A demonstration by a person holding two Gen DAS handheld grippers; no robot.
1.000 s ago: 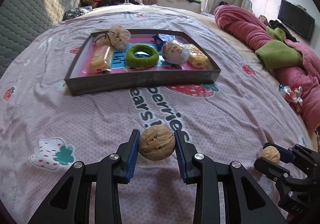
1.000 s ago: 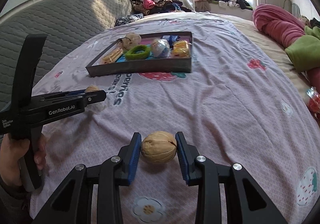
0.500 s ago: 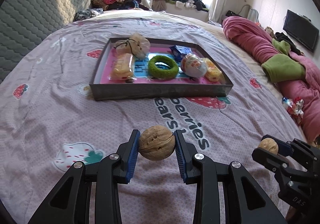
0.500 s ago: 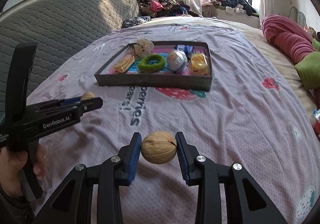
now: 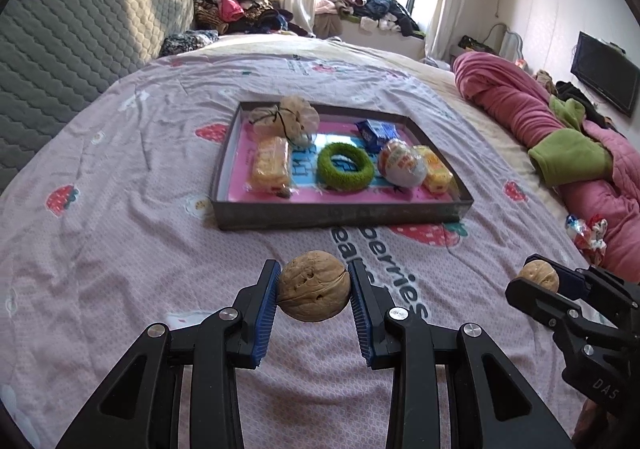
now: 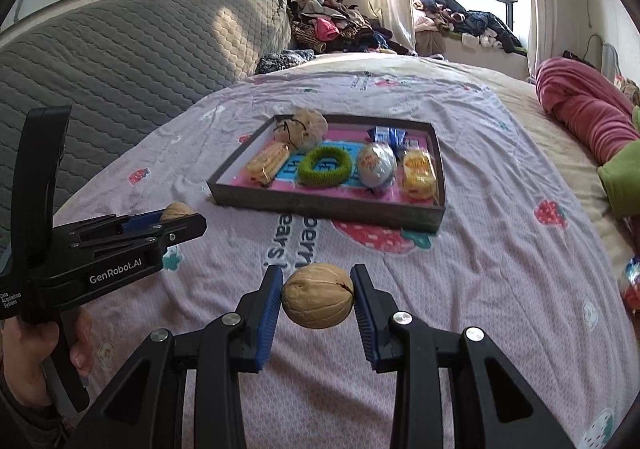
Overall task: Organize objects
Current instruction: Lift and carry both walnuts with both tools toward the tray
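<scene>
Two walnuts in the air at once, one per hand. Our left tongs [image 5: 314,291] are clamped on a bumpy brown walnut with little holes in its shell [image 5: 314,286], blue pads pressed on either side, and it hangs clear above the bed's pinkish-lilac sheet with the strawberry print [image 5: 120,217]. Our right tongs [image 6: 318,297] are pinched on a smoother tan walnut with a visible seam [image 6: 318,296], same deal, off the sheet. In the right wrist view you can see a hand [image 6: 24,353] wrapped around the left tool's handle. Further up the bed sits the shallow dark rectangular tray with the pink and blue bottom [image 5: 340,213], near edge facing us. Inside it: a fuzzy green ring [image 5: 345,168] about in the middle, a foil-wrapped egg-shaped treat [image 5: 402,163] just right of it, a yellow wrapped snack [image 5: 436,169] touching the egg, a clear-wrapped yellowish biscuit pack [image 5: 271,165] on the left, a beige mesh pouch [image 5: 286,117] in the far left corner, and a small blue packet [image 5: 378,129] at the back. Both nuts are well short of the tray.
</scene>
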